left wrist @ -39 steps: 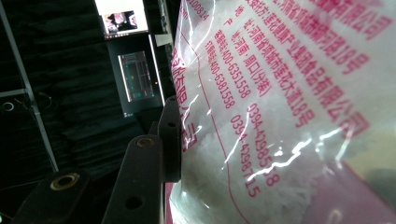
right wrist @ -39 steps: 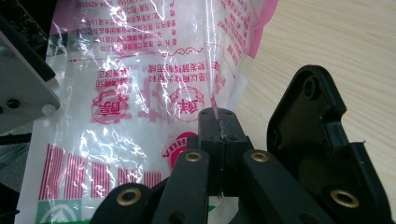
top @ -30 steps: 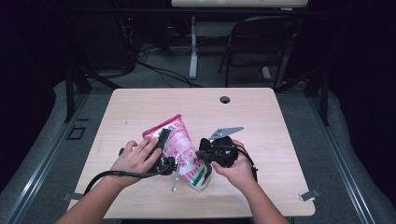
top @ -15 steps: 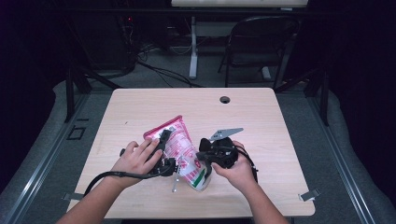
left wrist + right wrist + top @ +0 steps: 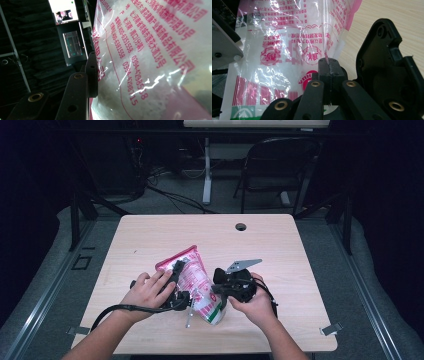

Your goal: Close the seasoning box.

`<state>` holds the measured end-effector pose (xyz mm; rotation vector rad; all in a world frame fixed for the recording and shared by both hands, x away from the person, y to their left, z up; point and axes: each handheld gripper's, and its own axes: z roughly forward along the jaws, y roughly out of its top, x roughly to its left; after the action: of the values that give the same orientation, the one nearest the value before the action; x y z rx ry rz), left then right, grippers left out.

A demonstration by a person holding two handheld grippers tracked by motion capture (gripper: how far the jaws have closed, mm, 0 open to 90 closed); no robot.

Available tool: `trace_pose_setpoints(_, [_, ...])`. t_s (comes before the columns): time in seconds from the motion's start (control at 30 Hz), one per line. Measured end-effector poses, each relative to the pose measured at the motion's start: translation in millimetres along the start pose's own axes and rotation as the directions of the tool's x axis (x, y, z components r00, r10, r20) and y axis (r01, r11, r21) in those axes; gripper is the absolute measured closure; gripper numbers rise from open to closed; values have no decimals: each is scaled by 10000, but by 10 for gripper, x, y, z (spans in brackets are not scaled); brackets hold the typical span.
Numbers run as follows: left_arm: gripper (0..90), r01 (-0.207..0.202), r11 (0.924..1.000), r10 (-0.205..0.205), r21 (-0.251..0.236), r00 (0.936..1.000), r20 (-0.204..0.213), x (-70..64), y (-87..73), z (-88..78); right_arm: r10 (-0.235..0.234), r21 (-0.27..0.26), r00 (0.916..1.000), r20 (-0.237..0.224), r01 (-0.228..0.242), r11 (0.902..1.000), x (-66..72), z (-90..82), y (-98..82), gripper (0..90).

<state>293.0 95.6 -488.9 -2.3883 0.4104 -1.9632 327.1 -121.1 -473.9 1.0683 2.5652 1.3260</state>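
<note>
A clear plastic bag (image 5: 195, 282) printed in red and pink, with white grains inside, lies near the front middle of the tabletop (image 5: 280, 250), between the two hands. The left tongs (image 5: 176, 285) sit against the bag's left side; in the left gripper view one black jaw presses flat against the film while the bag (image 5: 150, 57) bulges across the rest of the frame, so the left tongs are grasping the bag across its filled body. The right tongs (image 5: 220, 287) meet the bag at its lower right edge; in the right gripper view their two pads (image 5: 329, 68) are clenched together with a thin fold of the bag's film (image 5: 287, 45) pinched between them. The bag's pink sealed top points away from the person, toward the round cable hole (image 5: 241, 226) near the tabletop's far edge, and its green-printed bottom end points toward the person. The tabletop is pale wood grain with rounded corners. Beyond the bag, past the far edge, a dark folding chair (image 5: 280, 165) stands on grey carpet, with cables trailing across the floor to its left and black curtains around.
</note>
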Motion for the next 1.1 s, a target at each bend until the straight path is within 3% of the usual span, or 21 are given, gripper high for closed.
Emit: trace_pose_setpoints(1.1, [662,-549,9980,537,-308,9978,-393,17,41,-8,53,-40,9999,140,-52,10000,20,-22,-78,900])
